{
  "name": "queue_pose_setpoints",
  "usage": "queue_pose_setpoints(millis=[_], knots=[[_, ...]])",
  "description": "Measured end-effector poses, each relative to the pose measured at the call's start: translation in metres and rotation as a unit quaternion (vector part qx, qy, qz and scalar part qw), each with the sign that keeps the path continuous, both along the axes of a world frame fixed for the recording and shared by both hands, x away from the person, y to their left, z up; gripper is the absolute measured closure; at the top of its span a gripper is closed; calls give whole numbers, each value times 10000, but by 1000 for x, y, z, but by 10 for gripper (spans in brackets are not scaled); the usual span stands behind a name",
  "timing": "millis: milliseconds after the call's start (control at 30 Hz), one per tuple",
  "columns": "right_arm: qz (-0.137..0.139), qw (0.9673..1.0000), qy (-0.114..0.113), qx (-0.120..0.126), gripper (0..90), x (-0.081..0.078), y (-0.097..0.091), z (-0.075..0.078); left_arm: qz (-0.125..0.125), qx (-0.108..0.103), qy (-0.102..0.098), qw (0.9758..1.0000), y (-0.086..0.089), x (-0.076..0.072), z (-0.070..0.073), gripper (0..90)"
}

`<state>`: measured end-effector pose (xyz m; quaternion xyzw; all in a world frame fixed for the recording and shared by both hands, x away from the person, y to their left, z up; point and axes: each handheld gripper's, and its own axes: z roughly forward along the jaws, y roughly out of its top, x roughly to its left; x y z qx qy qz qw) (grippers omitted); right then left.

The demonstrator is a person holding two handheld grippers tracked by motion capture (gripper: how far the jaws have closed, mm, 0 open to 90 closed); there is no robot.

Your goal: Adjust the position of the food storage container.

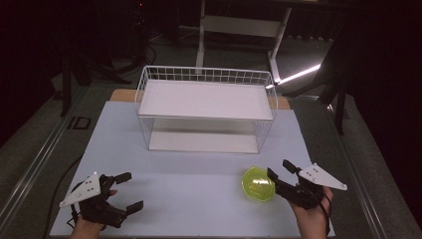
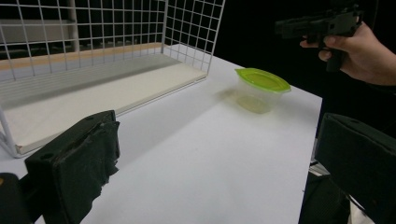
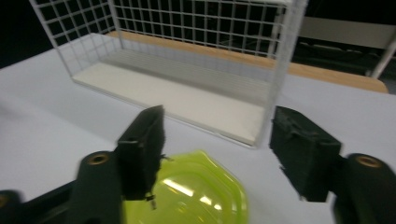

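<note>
A small clear tub with a yellow-green lid (image 1: pixel 258 183) stands on the white table near its front right. My right gripper (image 1: pixel 278 168) is just right of it, jaws apart. In the right gripper view the lid (image 3: pixel 196 196) lies low between the jaws of that gripper (image 3: pixel 219 126); the left jaw overlaps its edge and the right jaw stands well off it. My left gripper (image 1: pixel 130 191) rests open at the front left with nothing between its jaws. The left gripper view looks across its own jaws (image 2: pixel 219 140) to the tub (image 2: pixel 261 79) and the right gripper (image 2: pixel 317 25) in a hand.
A white wire rack (image 1: pixel 206 69) with a white upper shelf and a white lower board stands at the back middle of the table (image 1: pixel 189 199). Its open front faces me. Bare table surface lies between the two grippers. Dark floor and a desk frame lie beyond.
</note>
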<state>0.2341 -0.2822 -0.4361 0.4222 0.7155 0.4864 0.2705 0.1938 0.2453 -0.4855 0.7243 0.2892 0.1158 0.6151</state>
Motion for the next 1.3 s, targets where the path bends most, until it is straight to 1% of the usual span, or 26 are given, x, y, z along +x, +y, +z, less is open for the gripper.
queue_pose_setpoints(millis=[33, 100, 167, 200, 333, 367, 400, 433, 467, 500, 533, 600, 633, 700, 767, 800, 833, 900, 933, 1000, 1033, 1067, 1133, 1233, 1300], knots=[[-41, 10000, -5, -30, 408, 0, -2, -1, -8, 6, 14, 10000, 0, 0, 0, 9], [-120, 9999, 40, -114, 441, 1, -9, -6, -15, 0, 22, 10000, 0, 0, -1, 9], [-157, 9998, 122, -98, 481, 1, -16, -10, -20, -10, 13, 10000, 0, 0, 0, 9], [-211, 9996, 138, -146, 500, 0, -18, -13, -17, -12, 13, 10000, 0, 0, 0, 9], [-321, 9988, 282, -232, 545, -1, -28, -23, -4, -27, 31, 10000, 1, 1, -1, 9], [-317, 9986, 368, -218, 555, -1, -31, -26, -5, -34, 34, 10000, 1, 2, -1, 8], [-330, 9982, 458, -206, 586, 0, -33, -30, -6, -38, 37, 10000, 1, 2, -1, 8], [-330, 9977, 552, -203, 591, 0, -34, -33, -11, -36, 37, 10000, 0, 2, -1, 8], [-337, 9970, 660, -232, 594, 0, -35, -38, -18, -36, 36, 10000, 0, 2, -1, 9], [-338, 9964, 728, -272, 613, 0, -36, -42, -20, -29, 37, 10000, 0, 2, -1, 9], [-355, 9954, 848, -279, 635, 0, -37, -46, -24, -27, 39, 10000, 0, 3, -1, 9], [-370, 9945, 947, -246, 663, 0, -37, -52, -36, 5, 31, 10000, -1, 3, -1, 9], [-377, 9935, 1050, -210, 684, 0, -38, -55, -42, -5, 32, 10000, -1, 3, -1, 9], [-388, 9924, 1148, -190, 701, 0, -37, -61, -51, -3, 32, 10000, -2, 3, -1, 9], [-301, 9908, 1291, -266, 721, 1, -34, -67, -72, -1, 23, 10000, -2, 4, -1, 9], [-313, 9900, 1335, -339, 746, 2, -33, -71, -69, 4, 23, 10000, -3, 4, -1, 9], [-273, 9894, 1384, -341, 790, 2, -31, -73, -69, 8, 20, 10000, -3, 4, -1, 9], [-246, 9871, 1525, -422, 875, 1, -27, -77, -74, -3, 26, 10000, -3, 4, -1, 9], [-196, 9861, 1579, -469, 896, 2, -26, -79, -72, 2, 26, 10000, -3, 4, -1, 9], [-81, 9845, 1676, -509, 896, 3, -22, -82, -72, 20, 21, 10000, -3, 4, -1, 9], [2, 9835, 1749, -470, 898, 4, -19, -85, -64, 34, 19, 10000, -3, 4, 0, 9], [27, 9826, 1802, -456, 898, 5, -17, -86, -61, 51, 6, 10000, -3, 3, 0, 9], [46, 9823, 1805, -489, 899, 6, -15, -87, -60, 28, 3, 10000, -3, 3, 0, 9], [172, 9816, 1855, -419, 900, 8, -7, -87, -62, 37, -11, 10000, -2, 2, 0, 9], [256, 9800, 1941, -366, 900, 11, 0, -87, -59, 50, -11, 10000, -2, 3, 0, 9]])
